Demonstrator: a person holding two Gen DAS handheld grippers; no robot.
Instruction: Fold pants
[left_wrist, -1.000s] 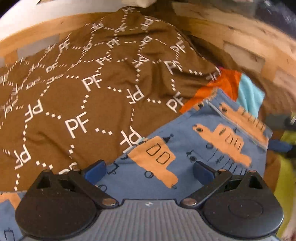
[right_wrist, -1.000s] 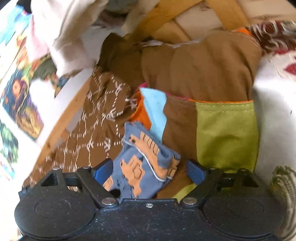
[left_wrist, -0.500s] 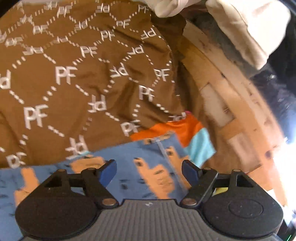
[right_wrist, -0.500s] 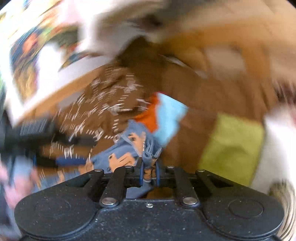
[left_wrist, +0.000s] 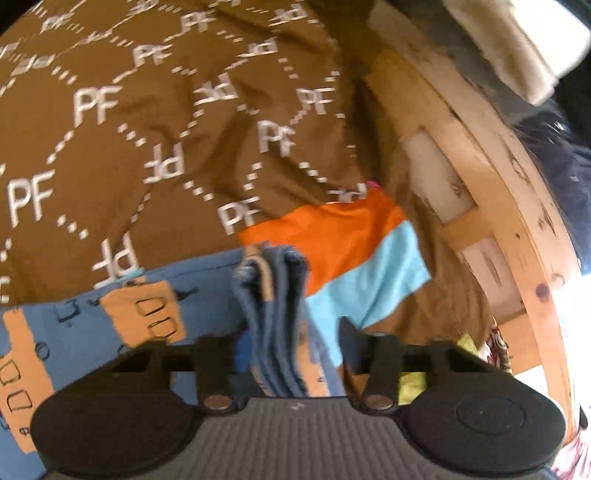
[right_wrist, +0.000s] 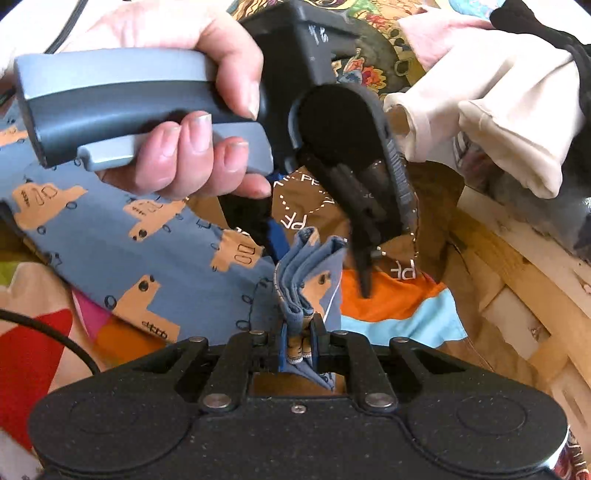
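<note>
The pants (left_wrist: 122, 325) are blue with orange truck prints and lie on a brown "PF" cloth (left_wrist: 155, 122). In the right wrist view they spread to the left (right_wrist: 122, 254). My right gripper (right_wrist: 299, 343) is shut on a bunched edge of the pants. My left gripper (left_wrist: 291, 350) straddles the same bunched fold (left_wrist: 277, 310), its fingers partly closed with a gap on the right side. In the right wrist view a hand holds the left gripper (right_wrist: 321, 254) just above the fold.
An orange and light blue cloth (left_wrist: 351, 251) lies under the fold. A wooden slatted frame (left_wrist: 480, 192) runs along the right. Cream fabric (right_wrist: 498, 122) is piled at the upper right. A black cable (right_wrist: 55, 336) crosses colourful bedding at left.
The right gripper closed on the pants edge and lifted it into a bunch. The left gripper's fingers narrowed from wide open around that same fold.
</note>
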